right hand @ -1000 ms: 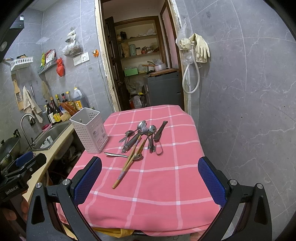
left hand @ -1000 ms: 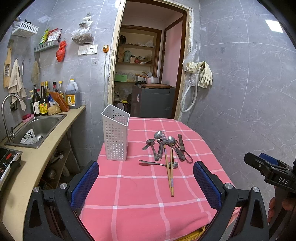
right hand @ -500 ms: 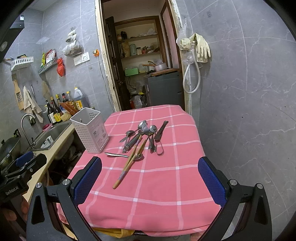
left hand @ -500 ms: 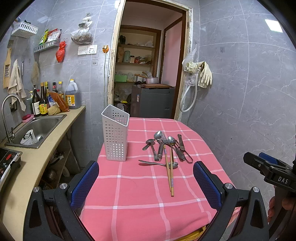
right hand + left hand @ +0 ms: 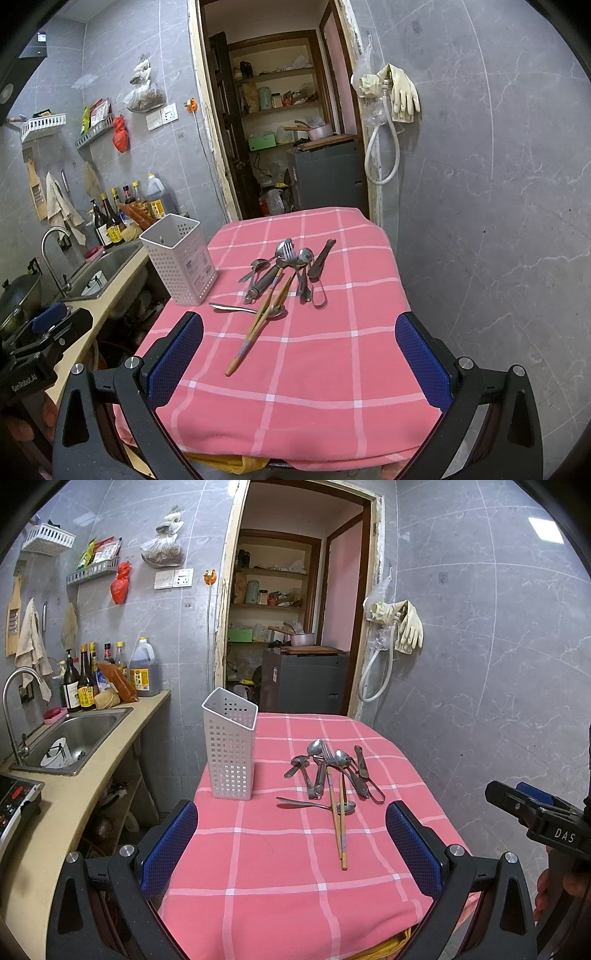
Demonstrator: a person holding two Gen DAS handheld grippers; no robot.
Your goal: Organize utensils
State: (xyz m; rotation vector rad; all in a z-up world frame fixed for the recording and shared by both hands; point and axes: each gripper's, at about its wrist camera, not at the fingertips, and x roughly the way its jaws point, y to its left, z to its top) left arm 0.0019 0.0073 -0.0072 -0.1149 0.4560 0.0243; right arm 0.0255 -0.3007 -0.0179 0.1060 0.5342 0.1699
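A pile of metal spoons, a fork and other utensils (image 5: 325, 768) (image 5: 288, 266) lies mid-table on the pink checked cloth (image 5: 280, 871) (image 5: 317, 369). A pair of wooden chopsticks (image 5: 338, 819) (image 5: 258, 325) lies across a single spoon (image 5: 314, 805) (image 5: 243, 309) nearer me. A white perforated utensil holder (image 5: 231, 749) (image 5: 179, 256) stands upright and empty at the table's left edge. My left gripper (image 5: 291, 834) is open over the near table edge. My right gripper (image 5: 299, 343) is open too, also short of the utensils.
A counter with a steel sink (image 5: 74, 738) and several bottles (image 5: 86, 683) runs along the left of the table. A grey tiled wall (image 5: 480, 686) stands close on the right. An open doorway (image 5: 291, 627) lies behind the table.
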